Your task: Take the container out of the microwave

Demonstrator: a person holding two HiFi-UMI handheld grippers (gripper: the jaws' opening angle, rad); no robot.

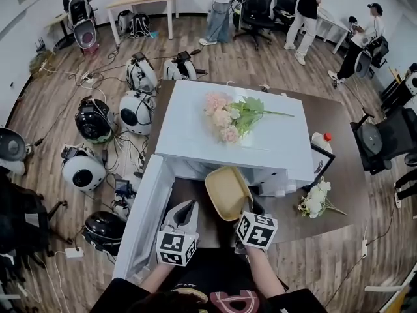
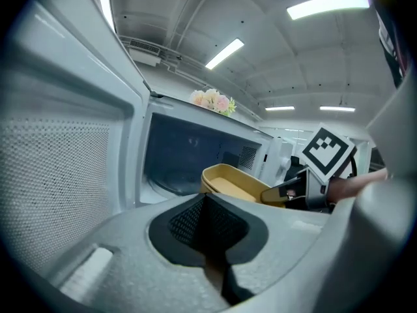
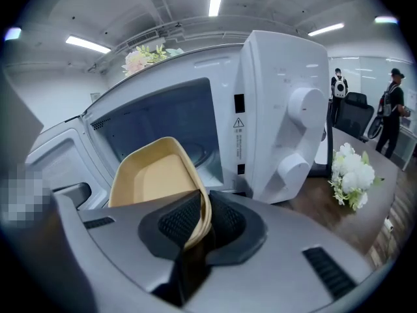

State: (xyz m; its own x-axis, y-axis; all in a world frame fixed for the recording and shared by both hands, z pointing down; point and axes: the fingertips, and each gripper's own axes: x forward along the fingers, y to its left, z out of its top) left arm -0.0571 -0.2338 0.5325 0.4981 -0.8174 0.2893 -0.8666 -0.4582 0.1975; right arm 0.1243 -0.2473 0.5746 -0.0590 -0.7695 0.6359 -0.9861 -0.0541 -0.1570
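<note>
A white microwave [image 1: 189, 129] stands on the brown table [image 1: 339, 175] with its door [image 1: 140, 220] swung open to the left. The tan oval container [image 1: 227, 191] is tilted just outside the cavity mouth. My right gripper [image 1: 244, 208] is shut on its near rim; in the right gripper view the rim [image 3: 203, 207] runs between the pads of that gripper [image 3: 199, 225] while the container [image 3: 153, 175] rises in front of the cavity. My left gripper [image 1: 187, 207] hovers beside it by the door, shut and empty. The left gripper view shows that gripper [image 2: 207, 223], the container [image 2: 231, 181] and the dark cavity [image 2: 182, 155].
Pink flowers [image 1: 225, 119] lie on top of the microwave. White flowers [image 1: 317, 197] and a white bottle with a red cap [image 1: 320, 142] sit on the table to the right. Several round devices [image 1: 98, 119] and cables cover the floor on the left. People stand at the back.
</note>
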